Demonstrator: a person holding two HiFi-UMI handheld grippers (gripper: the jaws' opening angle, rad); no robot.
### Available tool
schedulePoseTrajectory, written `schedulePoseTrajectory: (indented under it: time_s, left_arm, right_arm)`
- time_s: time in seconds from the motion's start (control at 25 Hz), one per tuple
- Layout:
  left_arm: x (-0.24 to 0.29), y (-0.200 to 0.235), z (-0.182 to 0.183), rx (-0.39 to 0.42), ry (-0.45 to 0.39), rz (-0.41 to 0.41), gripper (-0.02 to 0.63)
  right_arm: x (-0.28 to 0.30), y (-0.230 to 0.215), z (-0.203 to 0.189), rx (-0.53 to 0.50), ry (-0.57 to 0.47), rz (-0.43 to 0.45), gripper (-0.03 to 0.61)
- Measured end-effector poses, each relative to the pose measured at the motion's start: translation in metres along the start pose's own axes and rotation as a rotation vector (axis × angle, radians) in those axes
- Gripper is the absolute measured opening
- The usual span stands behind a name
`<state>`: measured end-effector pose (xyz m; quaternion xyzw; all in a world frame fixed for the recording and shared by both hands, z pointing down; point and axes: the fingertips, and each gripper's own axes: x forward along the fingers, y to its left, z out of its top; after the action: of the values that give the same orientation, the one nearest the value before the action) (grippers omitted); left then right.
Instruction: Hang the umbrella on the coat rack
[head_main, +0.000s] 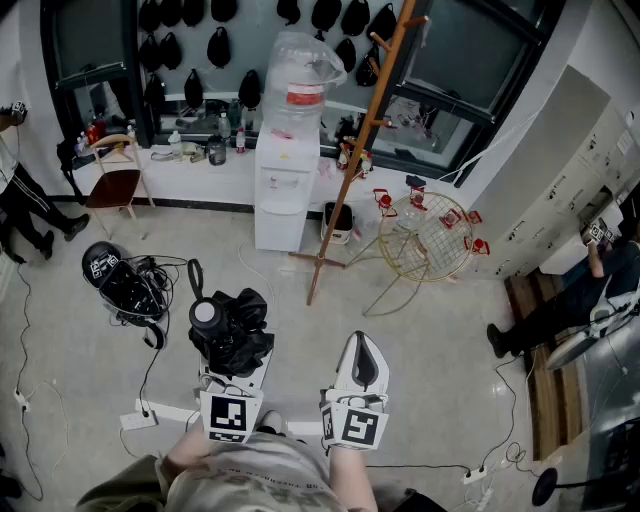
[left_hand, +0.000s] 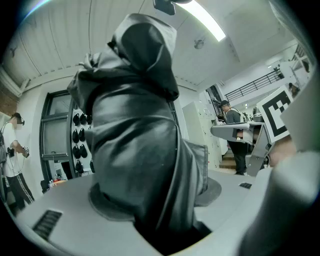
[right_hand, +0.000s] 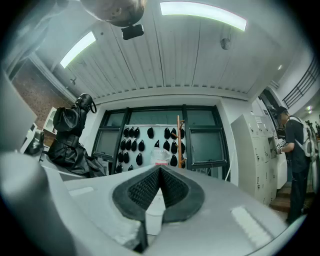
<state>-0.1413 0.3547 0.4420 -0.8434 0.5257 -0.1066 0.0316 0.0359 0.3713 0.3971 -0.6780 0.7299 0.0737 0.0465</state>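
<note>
Left gripper (head_main: 233, 375): jaws partway apart and clamped on the folded black umbrella (left_hand: 140, 150). The bundle fills the gap between them and bulges over both sides. Gripper roughly level, with the umbrella standing up out of it.

Right gripper (right_hand: 159, 187): pads pressed together with nothing between them. Free to help.

Umbrella, from the head view: it is carried above the floor in front of me, round cap (head_main: 205, 313) uppermost. A thin black loop (head_main: 193, 278) beside the cap looks like a wrist strap, but I can't be sure.

Handling, my estimate: light. There should be a stiff shaft under the loose, slick fabric, and the folds are not strapped tight. A hold on cloth alone would slide or let the bundle twist, so I want the pads squeezing through to the core low down, as they seem to now. That leaves the cap end and loop clear for hooking.

Coat rack (head_main: 355, 160): wooden pole with short pegs up high, standing on the floor just beside the water dispenser (head_main: 283, 190). It is well apart from the umbrella.
</note>
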Motion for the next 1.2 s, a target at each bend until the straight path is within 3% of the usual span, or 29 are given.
schedulePoseTrajectory:
  time_s: [0.52, 0.8, 1.0, 1.08, 1.16, 1.2]
  left_arm:
    - [0.003, -0.002, 0.001, 0.001, -0.02, -0.008, 0.281]
    - [0.004, -0.008, -0.002, 0.01, 0.016, -0.007, 0.281]
    - [0.008, -0.015, 0.001, 0.016, 0.029, -0.016, 0.282]
    - [0.008, -0.016, 0.002, 0.019, 0.034, -0.02, 0.281]
    - [0.008, -0.016, 0.002, 0.023, 0.036, -0.024, 0.282]
    - [0.008, -0.016, 0.003, 0.025, 0.037, -0.026, 0.282]
  right_arm:
    - [0.001, 0.005, -0.002, -0.017, -0.001, 0.018, -0.002]
    - [0.0, -0.003, -0.006, 0.002, 0.007, 0.013, -0.002]
    - [-0.001, -0.016, -0.006, 0.087, -0.021, 0.027, 0.0]
    - [0.001, -0.016, -0.009, 0.129, -0.01, 0.059, 0.084]
    - [0.004, -0.014, -0.011, 0.144, 0.006, 0.087, 0.261]
    - [0.005, -0.013, -0.012, 0.141, 0.013, 0.093, 0.287]
